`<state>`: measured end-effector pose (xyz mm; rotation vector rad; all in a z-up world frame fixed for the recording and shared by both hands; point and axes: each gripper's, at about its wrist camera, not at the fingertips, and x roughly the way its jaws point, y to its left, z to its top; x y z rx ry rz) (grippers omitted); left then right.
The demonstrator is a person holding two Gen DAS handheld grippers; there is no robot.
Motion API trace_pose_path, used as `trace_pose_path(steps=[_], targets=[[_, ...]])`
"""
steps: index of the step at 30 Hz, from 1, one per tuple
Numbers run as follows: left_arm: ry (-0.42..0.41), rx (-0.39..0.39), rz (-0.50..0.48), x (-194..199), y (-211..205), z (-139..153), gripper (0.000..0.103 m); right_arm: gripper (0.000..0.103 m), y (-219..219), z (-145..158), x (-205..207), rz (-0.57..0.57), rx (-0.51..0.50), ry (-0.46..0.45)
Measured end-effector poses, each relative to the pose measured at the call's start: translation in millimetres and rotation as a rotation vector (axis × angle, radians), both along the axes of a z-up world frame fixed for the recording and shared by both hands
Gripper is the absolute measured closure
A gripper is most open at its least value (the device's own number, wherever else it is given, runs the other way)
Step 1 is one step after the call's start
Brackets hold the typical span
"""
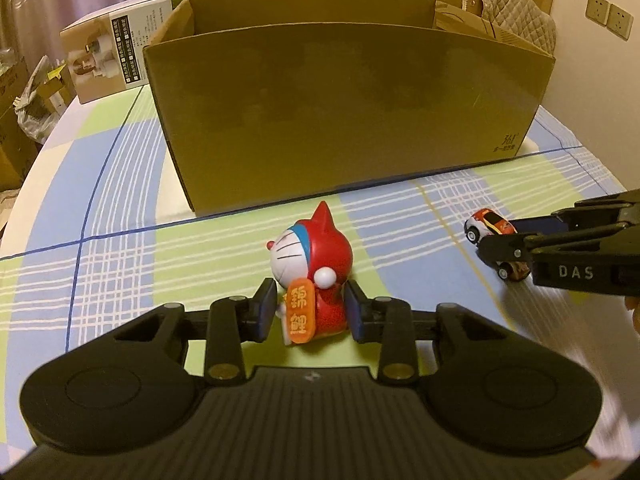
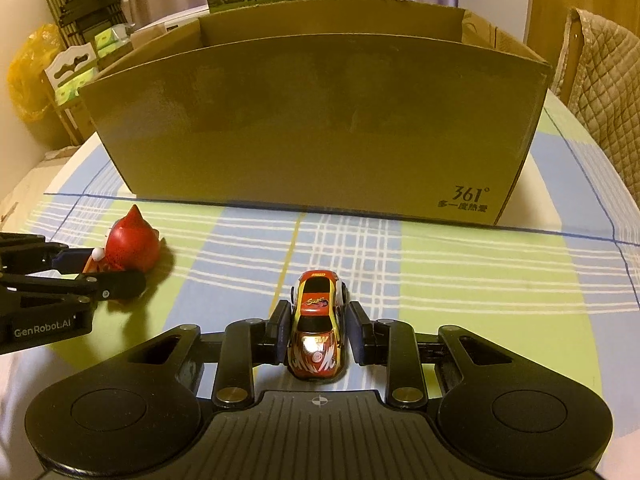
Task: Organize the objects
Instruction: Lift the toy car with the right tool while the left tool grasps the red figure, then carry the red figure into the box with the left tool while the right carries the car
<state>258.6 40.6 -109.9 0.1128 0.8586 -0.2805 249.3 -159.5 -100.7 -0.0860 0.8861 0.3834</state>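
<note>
Left gripper (image 1: 312,312) low over the table, jaws partly closed around the cat figurine (image 1: 310,268); pads sit right against its lower body on both sides, left pad near the orange sign it carries, right pad at the red flank; contact looks likely but I can't tell whether it's actually squeezing; figurine upright on the checked tablecloth (image 1: 120,260), face turned left in the left wrist view, red pointed hood on top.

Right gripper (image 2: 316,334) likewise low, jaws narrowed around the toy car (image 2: 318,330); car sits lengthwise between the pads, nose pointing away toward the box, tail toward the camera; pads just beside the car's sides, a thin gap seems visible on each side, so grip not confirmed; wheels on the cloth.

Both toys are on the table, well apart from each other, figurine to the left of the car; each gripper shows at the edge of the other's view, coming in from the side.

Beyond both toys: open cardboard box (image 2: 312,128), long wall facing the grippers, printed logo at its lower right corner, flaps up; inside not visible from here.

Behind the box: a printed carton (image 1: 108,56) at left on the table edge, a quilted chair back (image 2: 604,92) at right, wall sockets (image 1: 610,16) further right.
</note>
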Motion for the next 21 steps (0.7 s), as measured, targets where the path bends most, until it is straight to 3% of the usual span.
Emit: trace_pose_path(steps=[10, 21], targets=[[-0.015, 0.030, -0.010, -1, -5, 0, 0.072, 0.076, 18, -8, -8, 0.064, -0.113, -0.081], [0.017, -0.025, 0.033, -10, 3, 6, 0.074, 0.076, 3, 13, -21, 0.018, -0.058, -0.058]])
